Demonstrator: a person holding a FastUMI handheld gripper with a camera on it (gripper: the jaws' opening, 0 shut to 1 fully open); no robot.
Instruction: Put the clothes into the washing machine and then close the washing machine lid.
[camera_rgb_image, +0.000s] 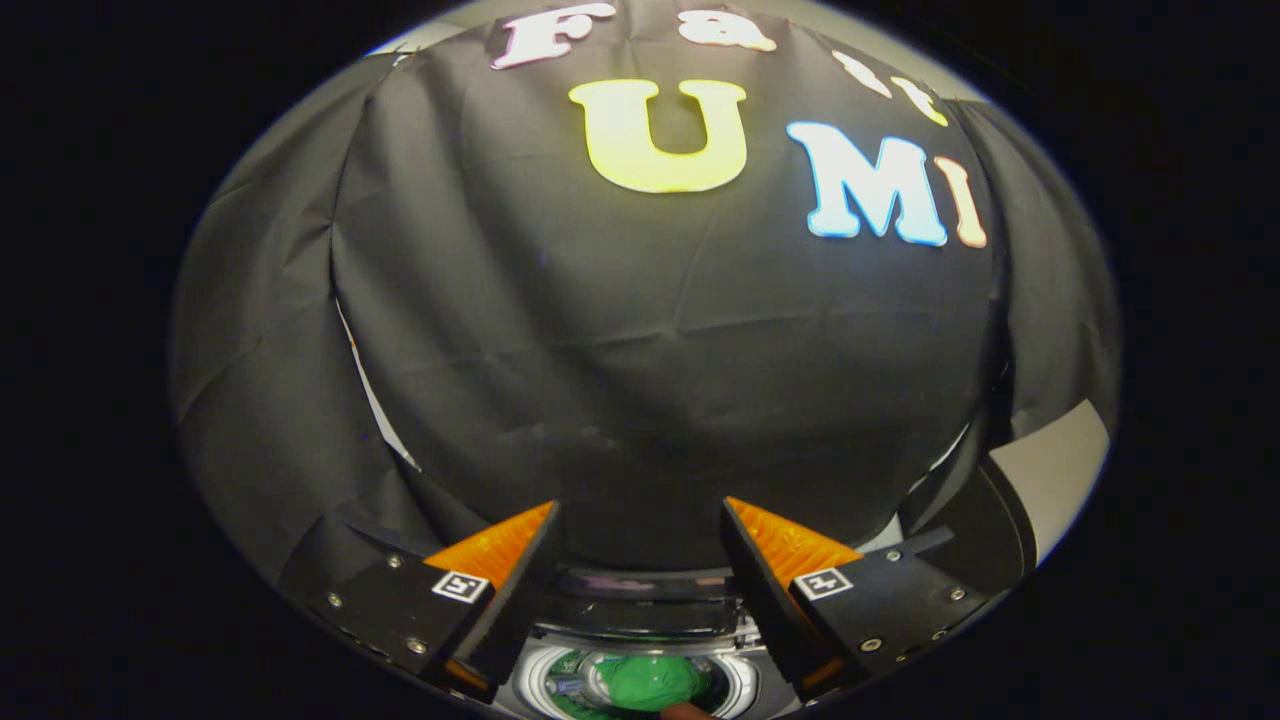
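Black cloth (640, 340) hangs as the booth's back wall and fills most of the scene ahead, creased in broad folds, with a seam running down its left part where a thin pale strip shows through. At the far right a pale panel (1050, 470) stands beside the edge of the cloth.

The gripper (640, 520) is held high and points toward the wall, so its two fingers rise in the near part of the scene. They stand well apart, with nothing between them; only the dark cloth shows in the gap. Each finger (500, 545) carries a small square black-and-white marker (460, 586) on its base.

Below and between the finger bases lies the washing machine (640, 610), seen from above. Its dark rear panel runs across just under the fingers, and nearer than that the round opening with its pale rim (535, 680) is uncovered. Inside the drum sits a bright green piece of clothing (645, 682), bunched up and lying in the middle of the opening. At the nearest edge, just in front of the green cloth, a small reddish-brown shape (685, 712) pokes in; what it is cannot be told.
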